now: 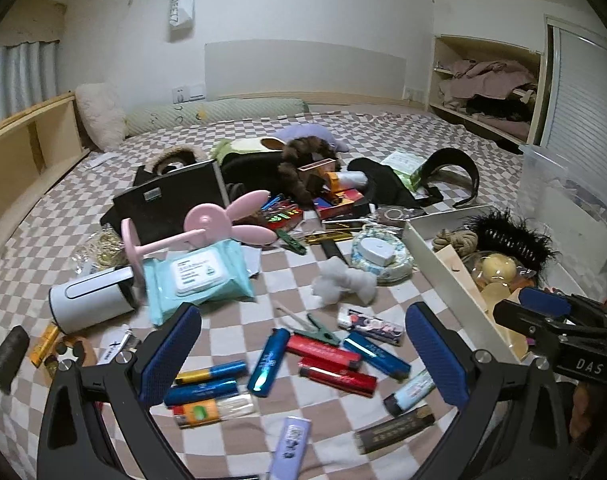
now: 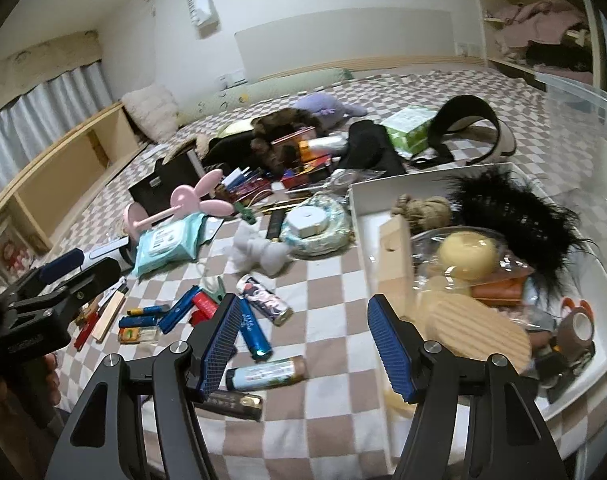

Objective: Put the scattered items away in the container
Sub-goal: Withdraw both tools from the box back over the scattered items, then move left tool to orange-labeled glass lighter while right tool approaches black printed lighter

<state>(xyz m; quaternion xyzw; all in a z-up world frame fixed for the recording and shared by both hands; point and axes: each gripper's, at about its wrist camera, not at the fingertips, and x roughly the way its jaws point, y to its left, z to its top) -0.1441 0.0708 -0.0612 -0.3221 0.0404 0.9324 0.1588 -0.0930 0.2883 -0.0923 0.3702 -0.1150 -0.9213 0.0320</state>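
Looking through the left wrist view, the left gripper has its blue pads wide apart with nothing between them; under them, at the bottom middle, lie red and blue tubes on the checked bed cover; some bare cover shows around them; the white container sits at the right, its long wall running down toward the lower right corner, where the right gripper pokes in and hides part of it; a teal wipes pack lies left of middle; the far pile is too jumbled to sort out.

In the right wrist view, the right gripper is also open and empty, straddling the container's near corner; a wooden disc and black feathers fill the container; its right end is cut off; the left gripper shows at the left edge, blurred.
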